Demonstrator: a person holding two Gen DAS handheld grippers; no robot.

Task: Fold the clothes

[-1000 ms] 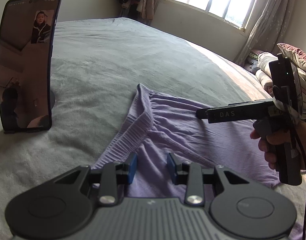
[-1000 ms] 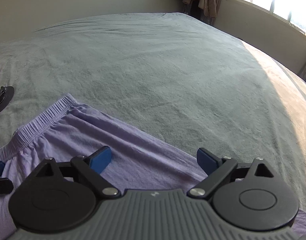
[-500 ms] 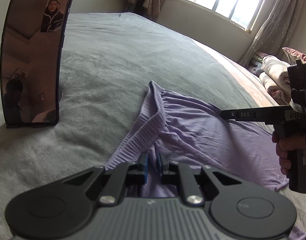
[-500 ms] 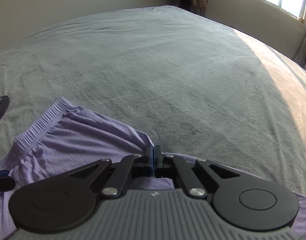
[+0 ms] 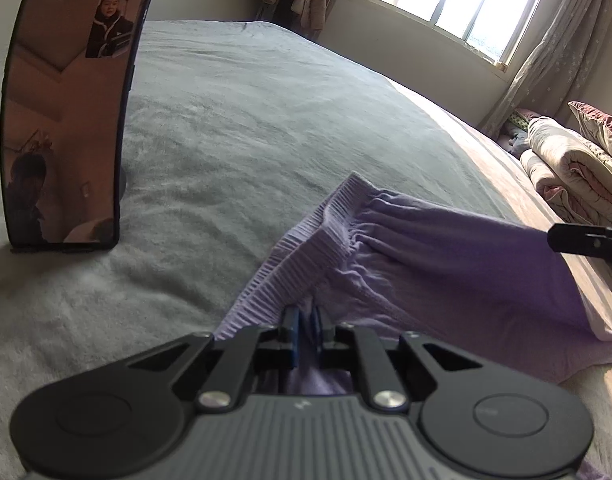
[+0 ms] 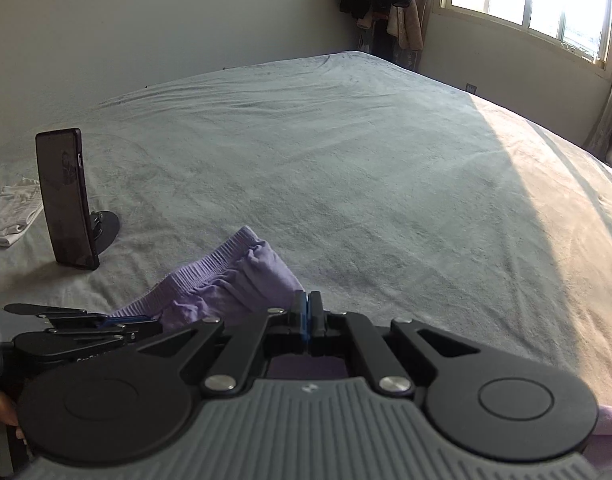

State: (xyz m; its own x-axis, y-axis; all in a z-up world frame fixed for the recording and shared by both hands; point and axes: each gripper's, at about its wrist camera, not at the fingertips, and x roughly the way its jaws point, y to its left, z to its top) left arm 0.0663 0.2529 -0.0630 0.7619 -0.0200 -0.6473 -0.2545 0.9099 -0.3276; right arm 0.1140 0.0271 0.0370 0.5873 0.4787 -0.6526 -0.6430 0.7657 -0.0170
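Observation:
Lilac shorts with a ribbed elastic waistband lie on the grey bed and are pulled up at two points. My left gripper is shut on the fabric just below the waistband. My right gripper is shut on the shorts' far edge and holds it above the bed. In the left wrist view the right gripper's tip shows at the right edge, with cloth stretched toward it. The left gripper appears low on the left in the right wrist view.
A phone stands upright on a round stand to the left, also visible as phone. Folded white cloth lies beyond it. Rolled bedding sits at the right. The grey bed stretches wide toward the window.
Both grippers went from open to shut on the shorts, then rose, lifting the fabric off the bed. The waistband bunched up between them.

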